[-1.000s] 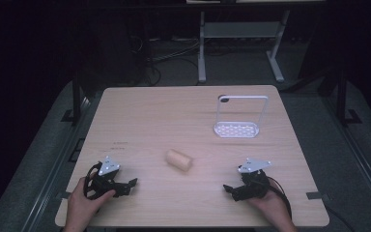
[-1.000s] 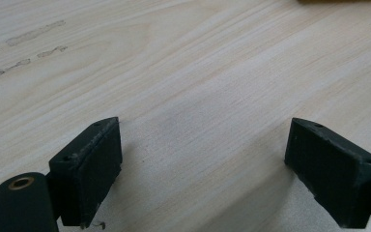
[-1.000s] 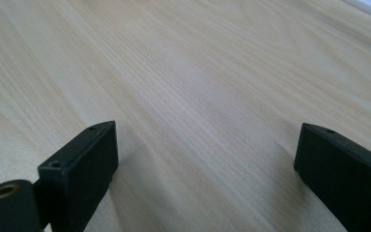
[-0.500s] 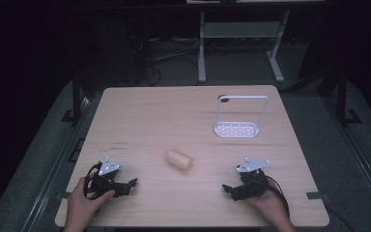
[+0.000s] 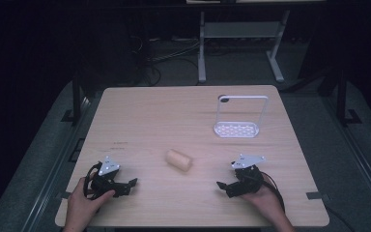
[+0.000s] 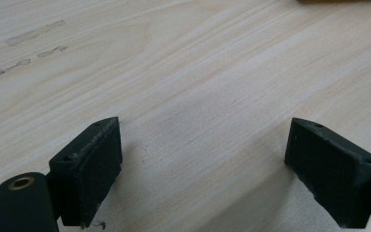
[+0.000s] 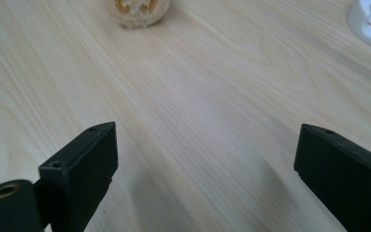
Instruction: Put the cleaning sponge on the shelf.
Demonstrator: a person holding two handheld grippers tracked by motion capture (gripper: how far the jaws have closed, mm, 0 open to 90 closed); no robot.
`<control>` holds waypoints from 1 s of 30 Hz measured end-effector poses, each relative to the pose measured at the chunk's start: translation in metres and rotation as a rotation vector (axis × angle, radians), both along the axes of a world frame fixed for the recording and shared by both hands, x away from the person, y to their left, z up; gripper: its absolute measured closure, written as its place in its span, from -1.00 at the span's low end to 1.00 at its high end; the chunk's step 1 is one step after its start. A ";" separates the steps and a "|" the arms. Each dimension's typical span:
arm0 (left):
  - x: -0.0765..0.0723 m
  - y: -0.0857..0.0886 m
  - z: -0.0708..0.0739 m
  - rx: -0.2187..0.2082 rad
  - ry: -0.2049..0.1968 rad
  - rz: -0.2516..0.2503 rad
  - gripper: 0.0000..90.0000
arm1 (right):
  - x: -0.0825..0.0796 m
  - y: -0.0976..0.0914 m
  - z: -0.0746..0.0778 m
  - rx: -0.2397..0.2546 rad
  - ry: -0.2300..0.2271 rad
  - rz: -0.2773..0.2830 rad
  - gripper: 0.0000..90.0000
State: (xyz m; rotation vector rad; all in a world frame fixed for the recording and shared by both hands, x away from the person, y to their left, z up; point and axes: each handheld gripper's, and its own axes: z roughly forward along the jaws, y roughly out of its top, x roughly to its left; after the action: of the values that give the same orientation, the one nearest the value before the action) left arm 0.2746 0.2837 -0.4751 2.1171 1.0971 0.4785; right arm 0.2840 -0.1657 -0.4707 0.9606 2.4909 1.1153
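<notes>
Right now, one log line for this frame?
left claw open, resting on table | right claw open, resting | loofah piece between them, untouched | white rack far right

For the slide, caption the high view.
Two open hand-held grippers, left and right, rest on a wooden table flanking a tan cylinder, white rack beyond.

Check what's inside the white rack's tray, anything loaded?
Nothing visible: the white rack shows a bare perforated tray under its upright wire frame. The loofah piece lies apart on the table. The right gripper view catches just the tray's corner, so the high view decides.
</notes>
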 end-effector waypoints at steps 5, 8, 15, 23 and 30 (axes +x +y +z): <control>0.000 0.000 0.000 0.000 0.000 0.000 -0.72 | 0.005 0.000 0.004 0.052 0.011 0.007 -0.82; 0.000 0.000 0.000 0.001 0.000 -0.001 -0.72 | 0.008 0.002 0.007 0.046 0.001 0.018 -0.82; 0.000 0.000 0.000 0.000 0.000 0.000 -0.72 | 0.014 0.013 0.013 0.042 -0.011 0.039 -0.82; 0.000 0.000 0.000 0.000 0.000 0.000 -0.72 | 0.019 0.021 0.018 0.051 -0.017 0.056 -0.82; 0.000 0.000 0.000 0.001 0.000 -0.001 -0.72 | 0.024 0.025 0.021 0.065 -0.016 0.065 -0.82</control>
State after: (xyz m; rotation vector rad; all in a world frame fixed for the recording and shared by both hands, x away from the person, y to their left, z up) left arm 0.2746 0.2837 -0.4751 2.1179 1.0965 0.4783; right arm 0.3076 -0.1412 -0.4495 0.8900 2.5036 1.2256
